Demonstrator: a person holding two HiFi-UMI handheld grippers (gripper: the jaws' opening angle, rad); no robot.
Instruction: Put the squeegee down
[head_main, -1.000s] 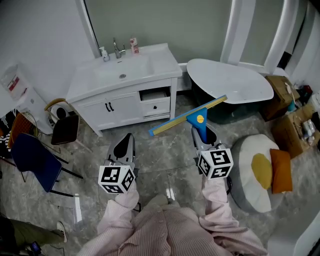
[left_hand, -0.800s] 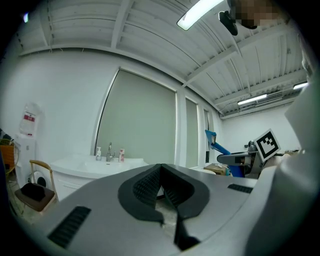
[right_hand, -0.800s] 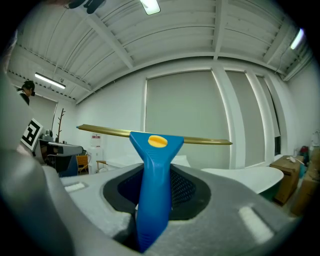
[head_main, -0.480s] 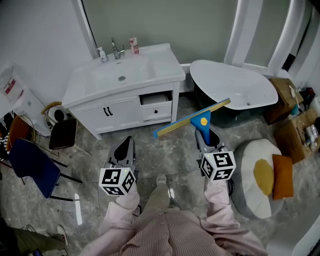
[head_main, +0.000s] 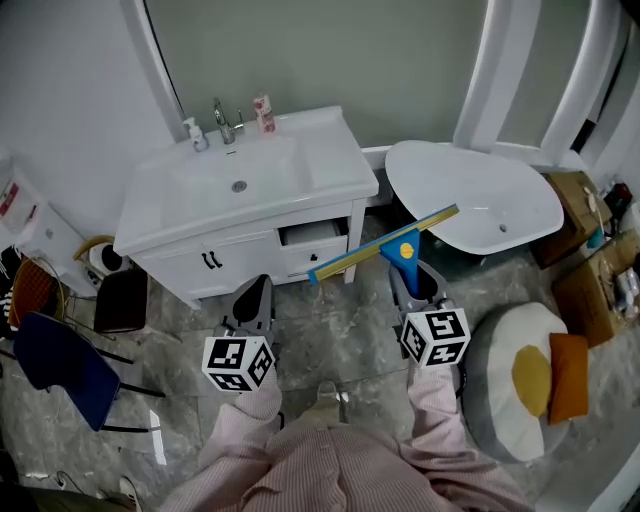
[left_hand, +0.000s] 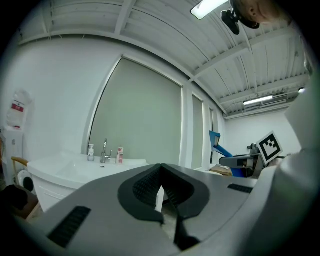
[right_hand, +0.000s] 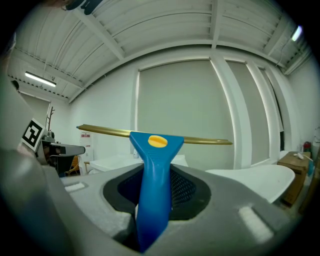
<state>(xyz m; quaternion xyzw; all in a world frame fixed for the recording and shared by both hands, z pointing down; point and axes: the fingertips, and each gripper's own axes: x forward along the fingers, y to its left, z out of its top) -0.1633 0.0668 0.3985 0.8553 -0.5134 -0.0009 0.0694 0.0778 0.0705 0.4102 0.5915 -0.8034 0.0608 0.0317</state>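
The squeegee has a blue handle with a yellow button and a long brass-coloured blade. It is held up in the air, blade tilted, in front of the gap between vanity and bathtub. My right gripper is shut on its handle; in the right gripper view the squeegee's blue handle stands upright between the pads and the blade runs level above. My left gripper is held out beside it at the same height, jaws together with nothing in them. From the left gripper the squeegee shows at far right.
A white vanity with sink, tap and a slightly open drawer stands ahead left. A white bathtub is ahead right. An egg-shaped cushion and cardboard boxes lie at right, a blue chair and a stool at left.
The person has walked towards the vanity, which together with the bathtub now lies closer below. Both grippers came forward with the body; the squeegee stays in the right gripper.
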